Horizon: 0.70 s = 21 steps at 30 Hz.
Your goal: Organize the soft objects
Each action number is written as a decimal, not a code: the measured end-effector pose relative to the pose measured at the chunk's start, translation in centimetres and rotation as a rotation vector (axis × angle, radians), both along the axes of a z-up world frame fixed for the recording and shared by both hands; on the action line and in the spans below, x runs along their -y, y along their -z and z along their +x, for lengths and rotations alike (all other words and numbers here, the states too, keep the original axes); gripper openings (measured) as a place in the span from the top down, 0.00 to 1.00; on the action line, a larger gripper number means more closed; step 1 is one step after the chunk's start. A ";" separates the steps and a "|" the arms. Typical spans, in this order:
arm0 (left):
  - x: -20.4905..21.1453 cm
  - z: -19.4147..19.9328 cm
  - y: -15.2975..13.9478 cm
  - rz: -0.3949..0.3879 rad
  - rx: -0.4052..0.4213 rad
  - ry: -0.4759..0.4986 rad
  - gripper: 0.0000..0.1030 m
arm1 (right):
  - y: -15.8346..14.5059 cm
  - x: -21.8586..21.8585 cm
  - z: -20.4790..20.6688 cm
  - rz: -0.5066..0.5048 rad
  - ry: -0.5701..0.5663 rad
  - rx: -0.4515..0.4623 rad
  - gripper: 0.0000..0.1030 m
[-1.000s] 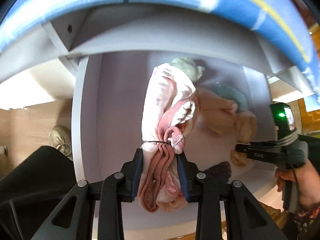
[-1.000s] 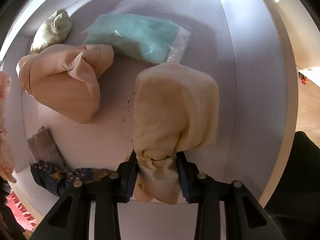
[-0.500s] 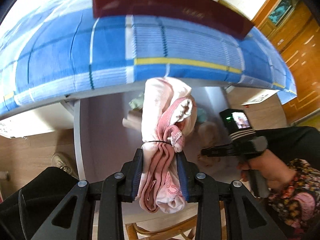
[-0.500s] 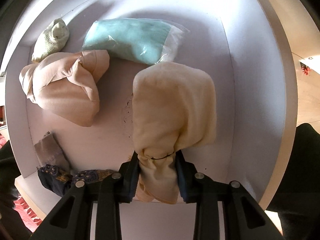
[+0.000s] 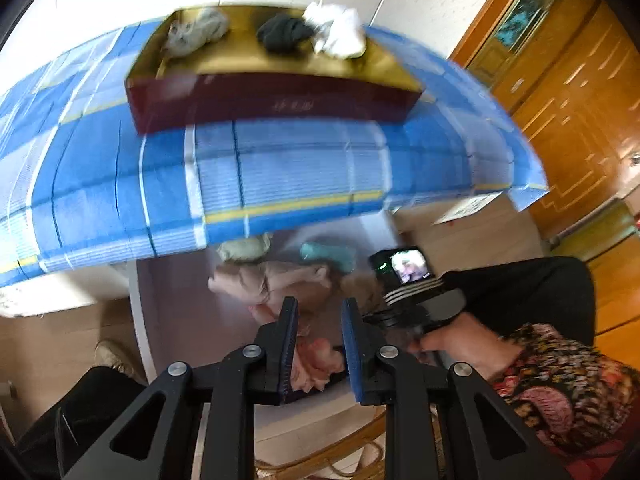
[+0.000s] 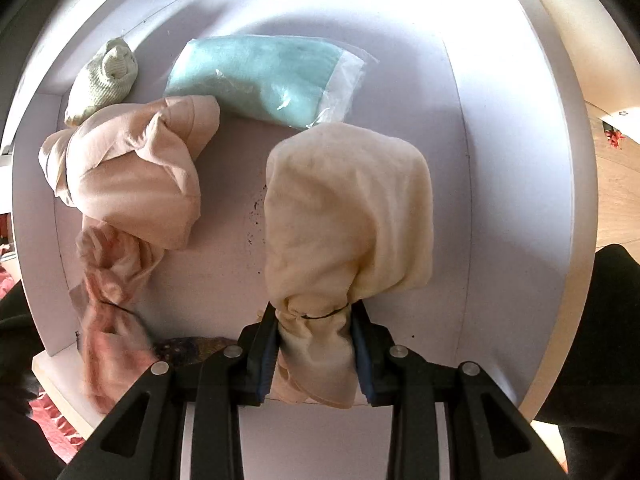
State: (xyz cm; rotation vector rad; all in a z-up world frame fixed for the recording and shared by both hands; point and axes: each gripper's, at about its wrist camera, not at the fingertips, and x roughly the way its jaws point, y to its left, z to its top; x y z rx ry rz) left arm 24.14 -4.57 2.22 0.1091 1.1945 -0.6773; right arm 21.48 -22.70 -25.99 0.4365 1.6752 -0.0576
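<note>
1. The left tongs (image 5: pixel 319 320) have lost their load. A second ago they were clamped on the pink bundle (image 6: pixel 108 320). Now the jaws stand drawn in as narrow as they go, with nothing pinched between them.
2. The pink bundle lies on the white shelf (image 6: pixel 512 160) at its left edge, blurred, just below the peach bundle (image 6: pixel 132 176) and touching it. From the left wrist view I see it far beneath the jaws.
3. That view has also swung up: the blue checked cloth (image 5: pixel 280 176) and the red box (image 5: pixel 272 100) on it now fill the top. The box already holds a few soft items.
4. The right tongs (image 6: pixel 314 344) are unchanged, closed tight on the tied neck of the cream bundle (image 6: pixel 348 220), which hangs over the shelf.
5. The teal packet (image 6: pixel 260 76) and green sock (image 6: pixel 106 80) sit untouched at the back.
6. My reading: if the box is the destination, the pink bundle's trip has failed and I must pick it up again. The cream one looks ready to carry.
</note>
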 end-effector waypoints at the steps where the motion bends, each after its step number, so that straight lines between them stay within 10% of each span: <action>1: 0.1 0.2 1.4 0.019 -0.029 -0.011 0.76 | 0.0 0.1 0.0 0.002 0.004 0.001 0.68; 5: 0.5 0.2 7.4 0.097 -0.146 -0.059 0.48 | 0.0 0.5 0.0 0.008 0.007 0.000 0.68; 13: 4.9 0.4 20.0 0.251 -0.394 -0.076 0.43 | -0.4 1.4 0.2 0.018 0.020 -0.001 0.68; 21: 6.3 0.8 24.8 0.347 -0.443 -0.078 0.46 | -0.2 2.2 0.1 0.036 0.037 -0.005 0.67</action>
